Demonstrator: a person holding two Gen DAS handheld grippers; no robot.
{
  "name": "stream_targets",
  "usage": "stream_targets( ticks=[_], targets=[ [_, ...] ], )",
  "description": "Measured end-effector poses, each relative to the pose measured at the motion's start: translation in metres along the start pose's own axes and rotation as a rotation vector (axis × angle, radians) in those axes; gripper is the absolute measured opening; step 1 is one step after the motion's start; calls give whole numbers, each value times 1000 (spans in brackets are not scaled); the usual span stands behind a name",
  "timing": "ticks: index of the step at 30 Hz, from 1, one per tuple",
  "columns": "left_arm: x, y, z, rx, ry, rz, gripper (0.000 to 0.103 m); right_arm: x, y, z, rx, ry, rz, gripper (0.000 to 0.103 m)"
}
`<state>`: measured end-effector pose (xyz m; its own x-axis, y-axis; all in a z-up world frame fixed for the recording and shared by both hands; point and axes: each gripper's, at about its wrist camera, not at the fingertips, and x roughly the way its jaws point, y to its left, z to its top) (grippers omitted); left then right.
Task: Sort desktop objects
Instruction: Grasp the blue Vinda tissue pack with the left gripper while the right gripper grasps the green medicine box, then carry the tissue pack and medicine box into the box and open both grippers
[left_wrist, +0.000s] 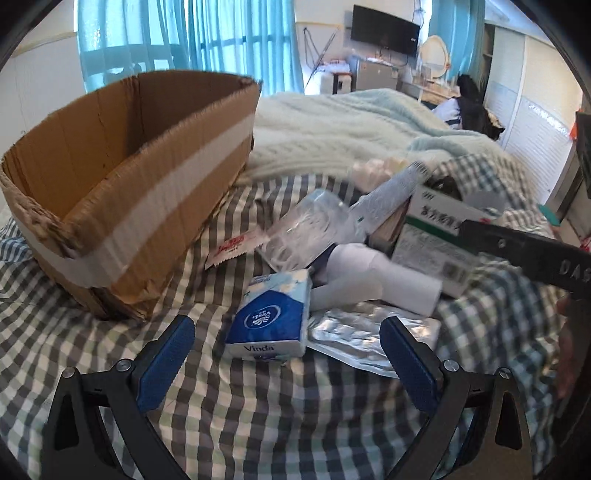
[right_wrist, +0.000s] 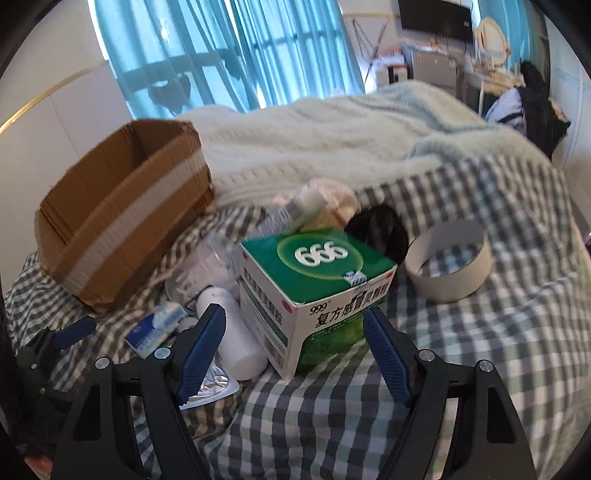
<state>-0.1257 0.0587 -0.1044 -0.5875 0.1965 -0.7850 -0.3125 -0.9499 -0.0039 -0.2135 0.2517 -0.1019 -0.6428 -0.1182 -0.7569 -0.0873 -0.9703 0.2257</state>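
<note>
Left wrist view, left gripper (left_wrist: 287, 354) wide open and empty, tissue pack (left_wrist: 269, 314) between its fingers lower centre, cardboard box (left_wrist: 122, 184) upper left, right wrist view, right gripper (right_wrist: 295, 354) open (nothing held), medicine box (right_wrist: 314, 291) centre frame on checked bedsheet (right_wrist: 480, 350)

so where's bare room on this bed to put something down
Free: checked sheet right of the green medicine box, below the white ring. The cardboard box looks empty. Crowded: the pile from tissue pack to medicine box.
</note>
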Motion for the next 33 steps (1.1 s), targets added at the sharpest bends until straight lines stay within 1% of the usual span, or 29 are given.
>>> stream_targets(
  ticks=[4, 6, 7, 9, 12, 14, 17, 18, 19, 20, 21, 22, 23, 24, 25, 26, 29, 33],
  targets=[
    [25, 10, 5, -86, 55, -30, 103, 14, -12, 12, 36, 21, 17, 78],
    [37, 15, 7, -119, 86, -50, 103, 24, -18, 19, 44, 39, 11, 79],
    [46, 18, 7, -138, 113, -67, 103, 28, -19, 21, 47, 48, 15, 82],
    [58, 20, 5, -157, 141, -69, 103, 34, -22, 23, 54, 61, 27, 87],
    [63, 19, 6, -158, 136, -77, 103, 41, -24, 25, 60, 80, 30, 93],
    [65, 17, 6, -149, 144, -79, 103, 51, -28, 26, 80, 114, 45, 100],
    [63, 17, 5, -145, 143, -83, 101, 56, -29, 24, 92, 120, 56, 103],
    [63, 16, 5, -144, 142, -86, 98, 55, -27, 23, 81, 117, 51, 103],
    [62, 16, 5, -144, 142, -93, 90, 53, -25, 21, 68, 114, 44, 101],
    [60, 16, 3, -143, 140, -108, 86, 51, -23, 20, 59, 108, 39, 99],
    [57, 16, 3, -140, 138, -108, 78, 49, -21, 19, 50, 103, 34, 98],
    [54, 16, 1, -135, 129, -95, 69, 47, -19, 17, 44, 98, 29, 95],
    [51, 15, 0, -127, 120, -86, 64, 42, -18, 16, 40, 89, 25, 89],
    [48, 15, -1, -120, 116, -89, 58, 38, -16, 14, 37, 78, 23, 86],
    [46, 14, -2, -115, 111, -89, 55, 32, -14, 13, 34, 60, 20, 80],
    [44, 13, -2, -111, 106, -86, 55, 26, -13, 10, 33, 46, 19, 73],
    [38, 11, -3, -91, 92, -70, 54, 18, -12, 6, 36, 39, 35, 61],
    [33, 13, -4, -102, 96, -64, 55, 15, -16, 4, 54, 34, 48, 61]
  ],
)
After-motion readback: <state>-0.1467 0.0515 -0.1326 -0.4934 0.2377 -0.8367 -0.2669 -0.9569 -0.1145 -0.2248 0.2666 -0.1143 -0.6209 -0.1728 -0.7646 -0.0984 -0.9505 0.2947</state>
